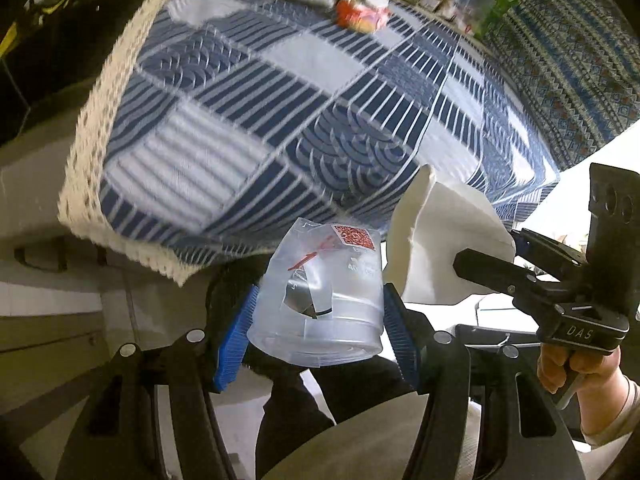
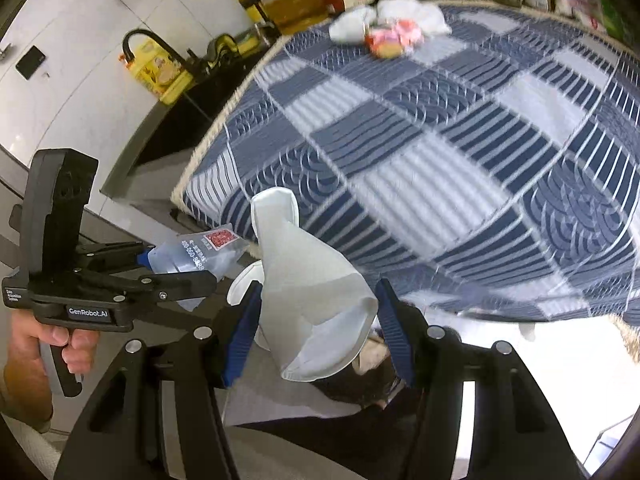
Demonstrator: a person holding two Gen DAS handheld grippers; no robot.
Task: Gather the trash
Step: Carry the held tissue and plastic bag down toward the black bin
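Left claw [image 1: 316, 316] clamps crumpled clear cup [image 1: 320, 300]; right claw [image 2: 316, 328] clamps folded white paper [image 2: 316, 296].

One clear plastic cup [image 1: 320, 304], one paper cup [image 2: 316, 300], two tools [image 1: 316, 320] [image 2: 318, 324].

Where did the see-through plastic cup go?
The left gripper holds the plastic cup off the table's near edge, beside the white paper.
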